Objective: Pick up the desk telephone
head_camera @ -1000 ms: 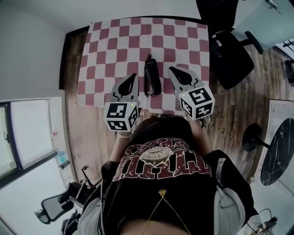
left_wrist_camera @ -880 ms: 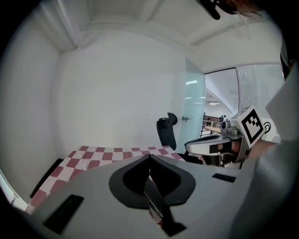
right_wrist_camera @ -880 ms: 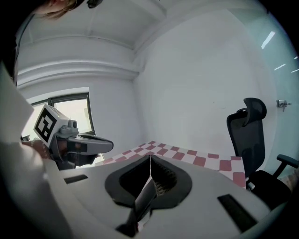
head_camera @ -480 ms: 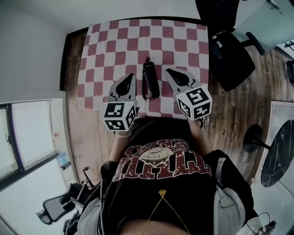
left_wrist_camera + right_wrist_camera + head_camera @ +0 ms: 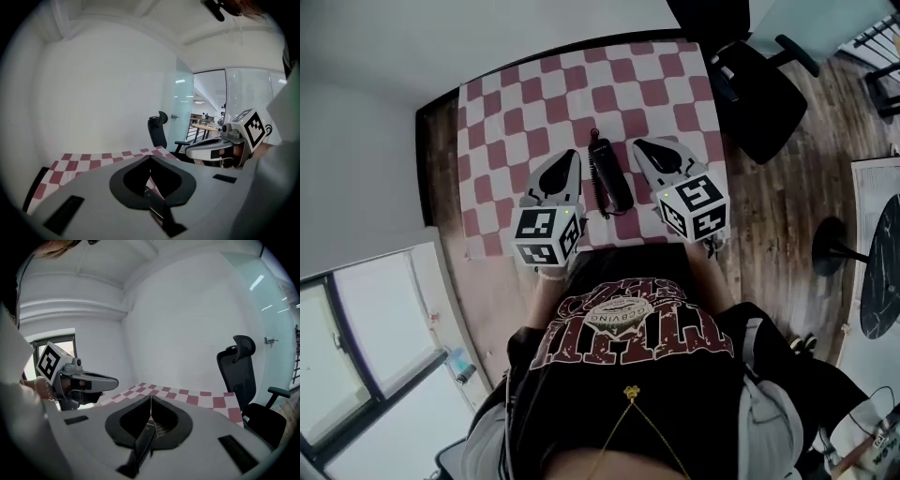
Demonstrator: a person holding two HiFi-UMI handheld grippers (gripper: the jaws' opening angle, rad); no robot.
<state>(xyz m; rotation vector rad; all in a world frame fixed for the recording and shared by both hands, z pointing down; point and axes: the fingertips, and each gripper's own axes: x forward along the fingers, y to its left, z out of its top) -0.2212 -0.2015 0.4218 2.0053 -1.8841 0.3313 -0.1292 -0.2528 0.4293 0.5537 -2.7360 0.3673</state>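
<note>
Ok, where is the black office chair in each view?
Head view: black office chair at top right, beside the checkered cloth.
Left gripper view: chair at centre, behind the cloth.
Right gripper view: chair at right, past the cloth.
Shared landmark: the checkered cloth.

Your black shirt [image 5: 628, 328] carries printed lettering, upside down in the head view; it cannot be read reliably. No other text is legible.

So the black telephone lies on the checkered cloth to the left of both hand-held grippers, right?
Not quite. The head view shows the black telephone lying on the checkered cloth between the left hand-held gripper and the right hand-held gripper, not left of both.
</note>
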